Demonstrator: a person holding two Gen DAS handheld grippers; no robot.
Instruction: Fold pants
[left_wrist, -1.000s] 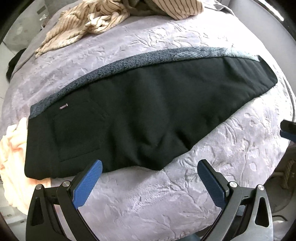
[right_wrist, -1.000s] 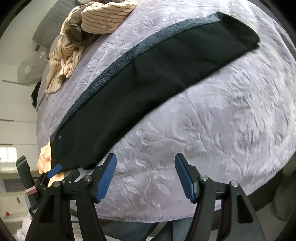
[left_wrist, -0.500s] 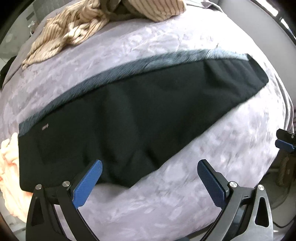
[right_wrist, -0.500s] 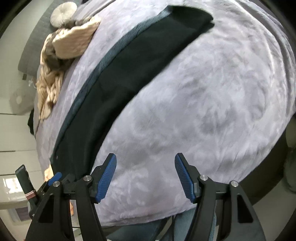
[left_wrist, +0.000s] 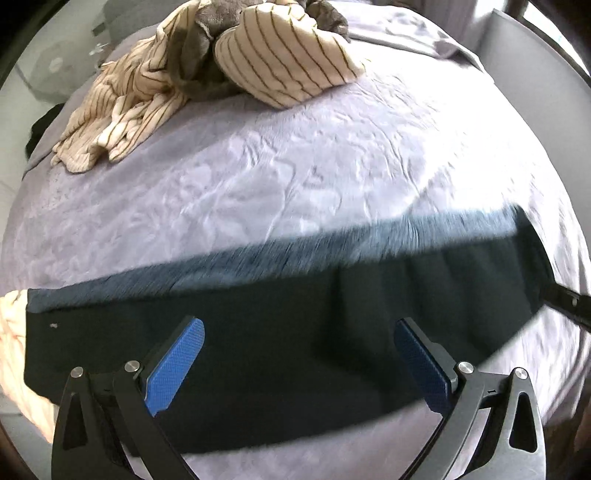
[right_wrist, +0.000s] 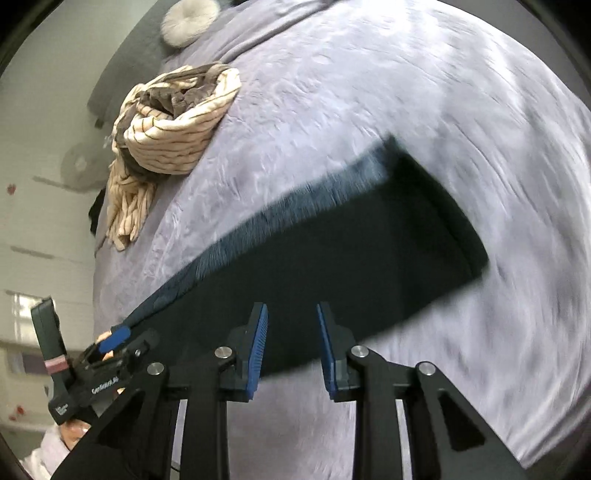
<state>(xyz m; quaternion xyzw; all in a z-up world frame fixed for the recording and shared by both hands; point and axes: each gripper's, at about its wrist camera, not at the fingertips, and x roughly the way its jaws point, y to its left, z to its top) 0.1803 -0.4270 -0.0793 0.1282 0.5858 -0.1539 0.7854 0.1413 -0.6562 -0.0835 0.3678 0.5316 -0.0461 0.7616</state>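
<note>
Black pants (left_wrist: 443, 280) lie flat on the lavender bed cover (left_wrist: 295, 166), folded lengthwise with a grey-blue strip along the far edge. My left gripper (left_wrist: 299, 325) hangs over the wide waist half, jaws wide open and empty. In the right wrist view the leg end of the pants (right_wrist: 369, 251) reaches to the right. My right gripper (right_wrist: 292, 308) hovers over the near edge of that leg. Its jaws are closing to a narrow gap, and I see no cloth pinched between the pads. The left gripper (right_wrist: 110, 339) shows at the lower left.
A heap of cream striped clothes (left_wrist: 258, 55) lies at the far side of the bed, also in the right wrist view (right_wrist: 173, 122). A peach garment (left_wrist: 11, 332) sits by the waistband. A round pale cushion (right_wrist: 188, 22) rests near the headboard.
Both grippers have swept forward from the bed's near edge to above the pants. The right gripper's jaws have narrowed a lot. The left jaws stay wide. The pants lie as before.
</note>
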